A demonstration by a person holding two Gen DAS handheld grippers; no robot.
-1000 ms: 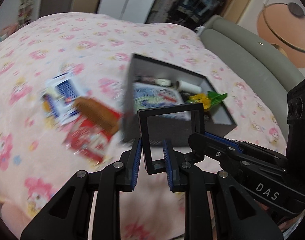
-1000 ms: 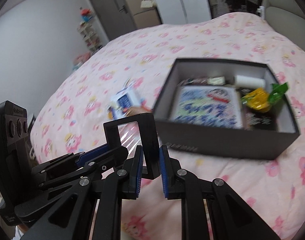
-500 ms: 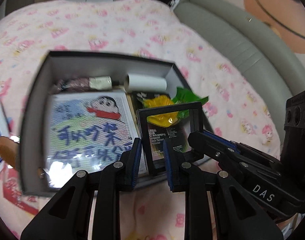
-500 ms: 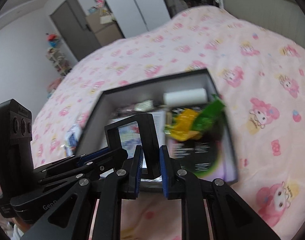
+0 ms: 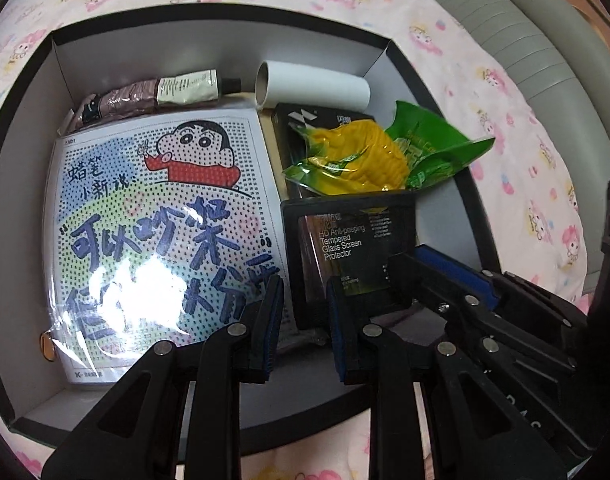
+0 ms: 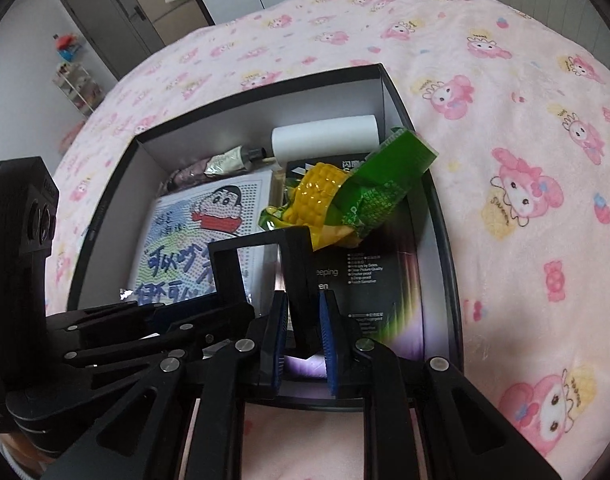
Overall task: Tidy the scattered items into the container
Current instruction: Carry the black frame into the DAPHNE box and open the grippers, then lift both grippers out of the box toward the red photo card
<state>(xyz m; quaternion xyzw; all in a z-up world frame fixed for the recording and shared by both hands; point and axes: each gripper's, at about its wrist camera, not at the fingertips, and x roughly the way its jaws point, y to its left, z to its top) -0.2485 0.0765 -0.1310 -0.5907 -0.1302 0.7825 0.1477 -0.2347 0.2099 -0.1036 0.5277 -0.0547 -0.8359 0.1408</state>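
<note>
A black-framed clear square (image 5: 349, 236) is held over the open black box (image 5: 409, 68), above its near right part. Both grippers grip its lower edge: my left gripper (image 5: 305, 320) on the left side, my right gripper (image 6: 303, 330) on the right side of the frame (image 6: 261, 264). The box (image 6: 445, 216) holds a cartoon bead sheet (image 5: 153, 232), a tube (image 5: 157, 94), a white roll (image 5: 313, 88), a corn packet (image 5: 377, 156) and a black screen protector pack (image 6: 381, 280).
The box sits on a pink patterned blanket (image 6: 525, 140). A grey sofa back (image 5: 525, 32) runs along the right. A door and shelves (image 6: 81, 84) stand at the far wall.
Both grippers have carried the frame from beside the box to over its inside and lower. The loose items on the blanket have left the view.
</note>
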